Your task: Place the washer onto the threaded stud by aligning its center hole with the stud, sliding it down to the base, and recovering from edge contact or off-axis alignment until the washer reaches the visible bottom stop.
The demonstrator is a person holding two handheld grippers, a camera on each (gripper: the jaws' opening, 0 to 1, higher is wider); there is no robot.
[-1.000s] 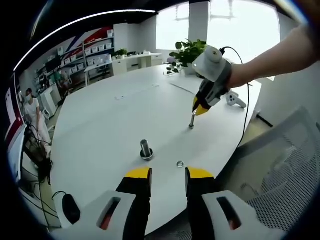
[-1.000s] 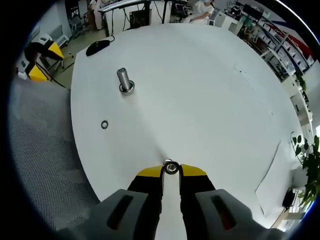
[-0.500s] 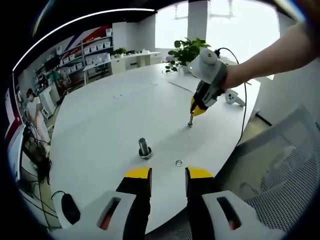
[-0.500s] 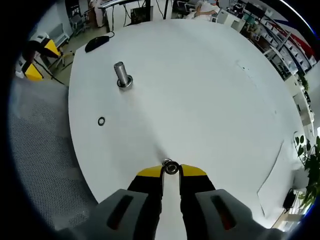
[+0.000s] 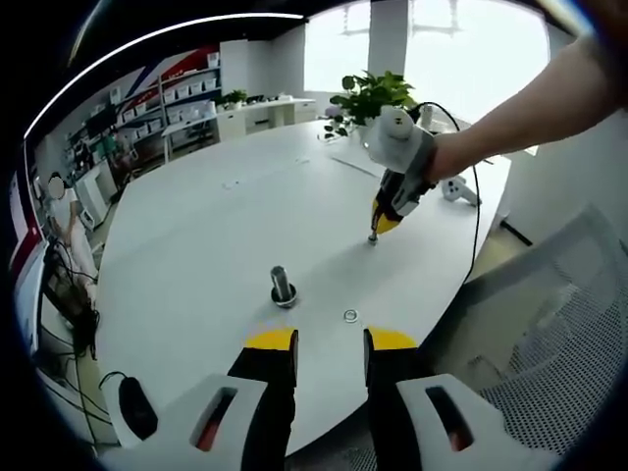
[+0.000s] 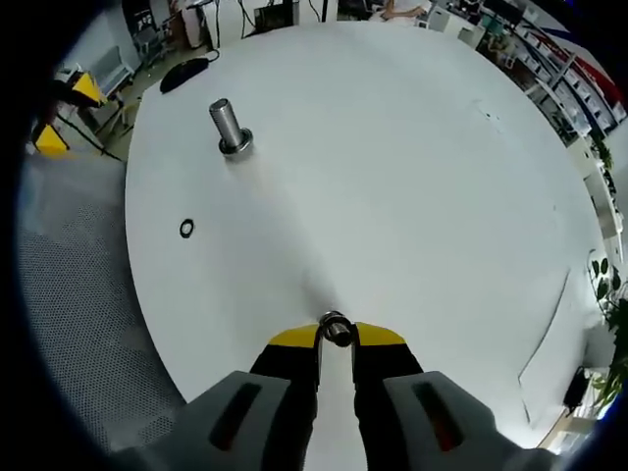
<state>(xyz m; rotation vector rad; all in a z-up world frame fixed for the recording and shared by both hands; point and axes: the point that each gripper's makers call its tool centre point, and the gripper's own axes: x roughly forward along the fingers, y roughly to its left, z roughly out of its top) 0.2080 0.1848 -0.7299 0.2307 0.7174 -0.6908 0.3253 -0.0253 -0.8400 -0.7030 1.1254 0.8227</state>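
A thick metal stud [image 5: 283, 286] stands upright on the white round table [image 5: 196, 245], with a ring around its base. A loose washer [image 5: 350, 315] lies flat near the table edge, just beyond my left gripper [image 5: 331, 341], which is open and holds nothing. Farther off, my right gripper [image 5: 385, 218] points down, shut on a small metal stud [image 5: 374, 235] that touches the table. In the right gripper view, that small stud [image 6: 335, 328] sits between the right gripper [image 6: 336, 337] jaws, while the thick stud [image 6: 227, 126] and loose washer [image 6: 186, 228] lie beyond to the left.
A black mouse [image 5: 137, 408] lies near the table edge at left. A mesh chair [image 5: 549, 324] stands off the table at right. A potted plant [image 5: 368, 96] and a white device [image 5: 457, 192] with a cable sit at the far side.
In the left gripper view, the right gripper with its small stud has drifted slightly left. The thick stud and loose washer lie where they were. Neither gripper's jaws have changed.
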